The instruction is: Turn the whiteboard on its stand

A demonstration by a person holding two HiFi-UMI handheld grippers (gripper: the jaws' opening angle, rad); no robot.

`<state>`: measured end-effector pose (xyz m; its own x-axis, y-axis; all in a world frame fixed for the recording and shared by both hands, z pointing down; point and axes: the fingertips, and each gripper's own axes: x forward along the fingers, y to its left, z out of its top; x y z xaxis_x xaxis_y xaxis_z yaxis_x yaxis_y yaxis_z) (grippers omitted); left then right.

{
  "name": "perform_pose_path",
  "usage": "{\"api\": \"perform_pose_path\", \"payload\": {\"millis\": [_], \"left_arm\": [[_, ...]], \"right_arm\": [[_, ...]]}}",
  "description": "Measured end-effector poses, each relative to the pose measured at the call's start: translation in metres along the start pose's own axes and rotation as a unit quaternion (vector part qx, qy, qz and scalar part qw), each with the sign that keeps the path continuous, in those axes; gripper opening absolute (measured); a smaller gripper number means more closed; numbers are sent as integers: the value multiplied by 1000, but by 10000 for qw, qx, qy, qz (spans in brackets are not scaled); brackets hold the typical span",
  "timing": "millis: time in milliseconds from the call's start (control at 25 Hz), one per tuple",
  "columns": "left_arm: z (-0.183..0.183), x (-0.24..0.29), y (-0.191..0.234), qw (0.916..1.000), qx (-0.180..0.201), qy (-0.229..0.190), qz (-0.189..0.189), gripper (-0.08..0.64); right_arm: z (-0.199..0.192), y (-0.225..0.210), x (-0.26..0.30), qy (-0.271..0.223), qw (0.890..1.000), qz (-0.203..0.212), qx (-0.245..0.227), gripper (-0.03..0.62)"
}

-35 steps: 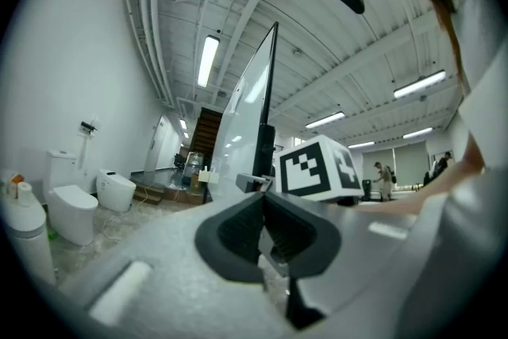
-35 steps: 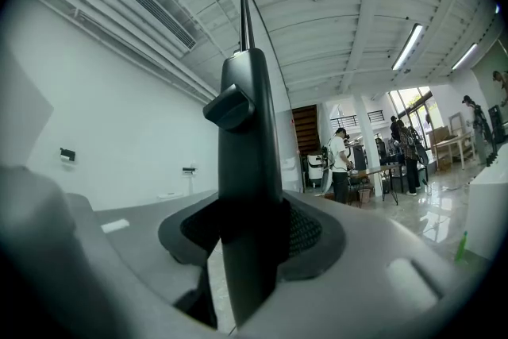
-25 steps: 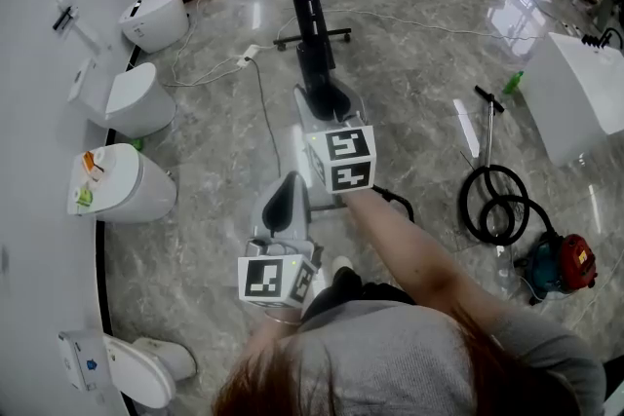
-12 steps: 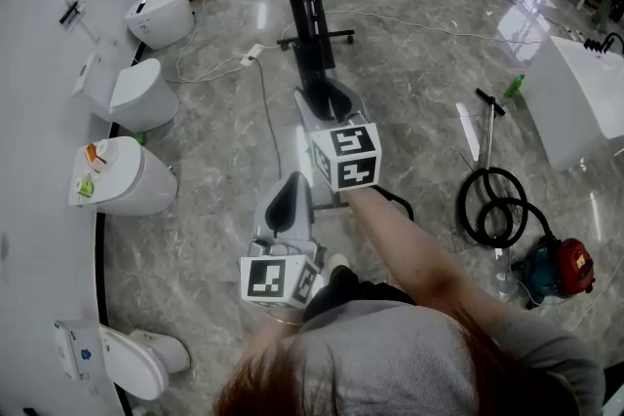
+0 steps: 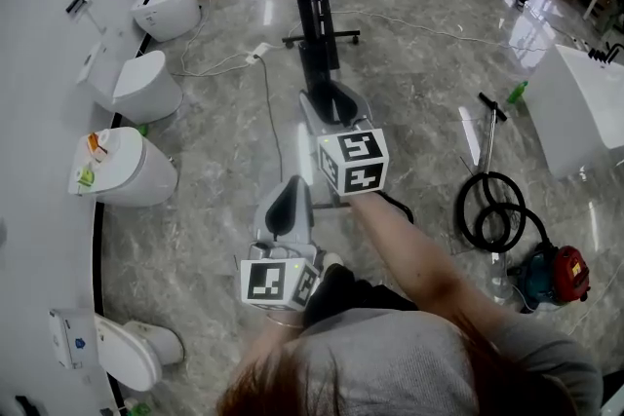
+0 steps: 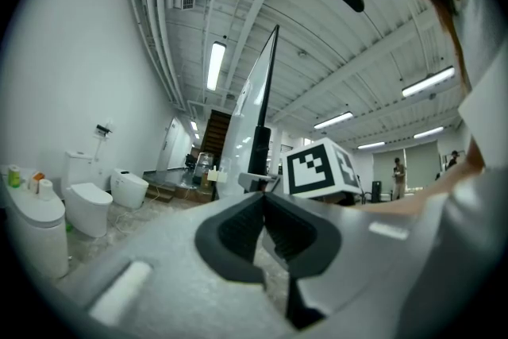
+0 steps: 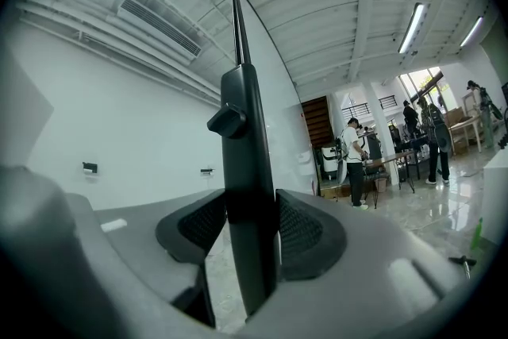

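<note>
The whiteboard (image 6: 255, 111) shows edge-on, mounted on a black upright post (image 7: 242, 171) that rises from a wheeled base (image 5: 317, 39). My right gripper (image 7: 250, 210) is held level with the post between its pads, and both pads lie against the post's sides. Its jaws have just been opening. In the head view the right gripper (image 5: 328, 94) reaches the post (image 5: 306, 5) at about waist height. My left gripper (image 5: 289, 182) hangs nearer the person, left of and behind the right one. The left gripper (image 6: 264, 196) is shut with nothing between its pads and is clear of the stand.
Several white toilets (image 5: 146, 88) line the wall on the left. A cable (image 5: 268, 112) trails over the marble floor beside the stand. On the right are a black hose (image 5: 497, 214), a red vacuum (image 5: 558, 273), a green bottle (image 5: 516, 93) and a white cabinet (image 5: 585, 107). People (image 7: 353, 159) stand far behind.
The head view has drifted slightly. The right gripper stays at the post and the left gripper keeps its place behind it.
</note>
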<state>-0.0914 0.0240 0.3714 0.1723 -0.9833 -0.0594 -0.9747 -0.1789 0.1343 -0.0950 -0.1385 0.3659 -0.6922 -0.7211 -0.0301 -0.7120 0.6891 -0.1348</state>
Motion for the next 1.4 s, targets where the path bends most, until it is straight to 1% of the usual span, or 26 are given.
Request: {"api": "perform_pose_path", "payload": {"millis": [120, 280, 440, 520, 600, 640, 680, 720, 760, 800, 840, 880, 920, 1000, 1040, 1080, 1120, 1240, 1400], "left_arm": [[2, -2, 11, 10000, -36, -1, -71, 2], [3, -3, 17, 9995, 2, 73, -318, 2], [8, -4, 19, 9989, 26, 69, -472, 2], [9, -7, 26, 9987, 24, 69, -504, 2], [10, -9, 35, 9987, 24, 65, -500, 2], [11, -10, 38, 9987, 27, 65, -502, 2], [12, -11, 40, 9987, 33, 64, -509, 2], [13, -12, 42, 9986, 45, 66, -520, 2], [13, -14, 43, 9986, 63, 72, -529, 2], [13, -16, 45, 9985, 87, 83, -536, 2], [12, -19, 48, 9984, 112, 102, -540, 2], [10, -22, 52, 9984, 124, 130, -532, 2], [8, -25, 56, 9985, 112, 167, -506, 2], [5, -27, 65, 9987, 78, 234, -447, 2], [4, -27, 69, 9987, 87, 248, -441, 2], [4, -27, 72, 9986, 110, 250, -449, 2], [4, -28, 74, 9986, 126, 246, -456, 2], [4, -28, 77, 9985, 91, 253, -468, 2], [-1, -29, 71, 9982, 34, 315, -518, 2]], "right_arm": [[2, 4, 3, -11, 10000, -59, -68, 192], [0, 10, -8, 15, 9998, -122, -161, 186], [0, 8, -35, -157, 9989, -383, -204, 161], [-2, 8, -37, -96, 9982, -502, -328, 158], [-1, 11, -35, -9, 9964, -714, -448, 156], [-1, 14, -33, -1, 9956, -827, -443, 183], [-1, 16, -30, -27, 9948, -932, -417, 240], [0, 16, -27, -77, 9937, -1041, -399, 261], [1, 11, -22, -127, 9925, -1152, -394, 259], [2, 4, -16, -153, 9913, -1246, -399, 234], [4, -3, -9, -152, 9903, -1314, -420, 191], [6, -8, -3, -140, 9895, -1363, -469, 208], [7, -12, 3, -130, 9886, -1405, -529, 209], [8, -14, 12, -113, 9872, -1477, -591, 184], [8, -15, 14, -117, 9868, -1501, -596, 166], [8, -14, 16, -127, 9865, -1515, -609, 130], [7, -13, 16, -129, 9862, -1523, -633, 120], [6, -11, 15, -115, 9860, -1525, -660, 118], [7, -9, 6, -135, 9854, -1552, -681, 124]]}}
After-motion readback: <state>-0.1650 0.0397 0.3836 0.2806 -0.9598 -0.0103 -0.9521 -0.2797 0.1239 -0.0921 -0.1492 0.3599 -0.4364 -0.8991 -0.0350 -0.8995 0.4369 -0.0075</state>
